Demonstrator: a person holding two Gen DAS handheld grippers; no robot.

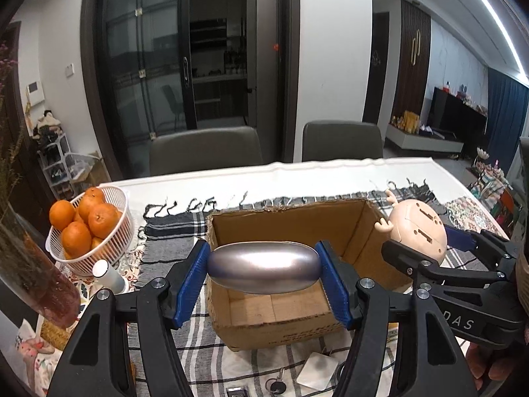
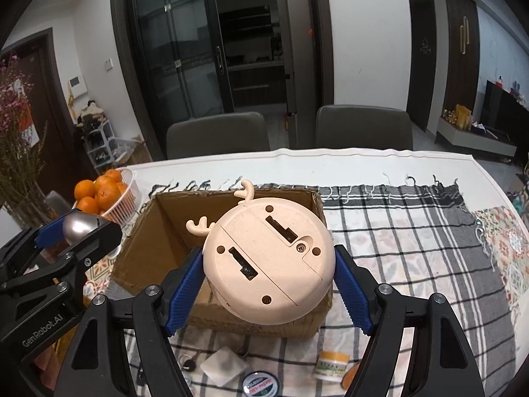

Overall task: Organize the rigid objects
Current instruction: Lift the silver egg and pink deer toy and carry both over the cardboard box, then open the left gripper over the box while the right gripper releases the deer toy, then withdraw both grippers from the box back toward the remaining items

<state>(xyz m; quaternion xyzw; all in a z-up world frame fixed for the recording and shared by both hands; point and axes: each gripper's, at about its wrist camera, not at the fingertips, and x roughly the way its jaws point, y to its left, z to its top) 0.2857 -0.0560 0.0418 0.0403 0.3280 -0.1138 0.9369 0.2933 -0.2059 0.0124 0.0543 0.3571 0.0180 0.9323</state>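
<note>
My left gripper (image 1: 264, 266) is shut on a shiny silver oval case (image 1: 264, 266), held above the near edge of an open cardboard box (image 1: 291, 221). My right gripper (image 2: 268, 266) is shut on a round cream toy with antlers (image 2: 268, 258), its underside facing the camera, held over the box (image 2: 158, 241). The toy also shows in the left wrist view (image 1: 418, 230) at the box's right side. The silver case shows in the right wrist view (image 2: 79, 226) at left. The box looks empty inside.
A white basket of oranges (image 1: 114, 248) stands left of the box on the checked cloth (image 2: 396, 218). A small white bottle (image 1: 107, 274), keys (image 1: 277, 385), a white pad (image 2: 223, 365), a round tin (image 2: 259, 384) and a small jar (image 2: 332, 364) lie near the front edge. Two chairs (image 1: 205, 152) stand behind.
</note>
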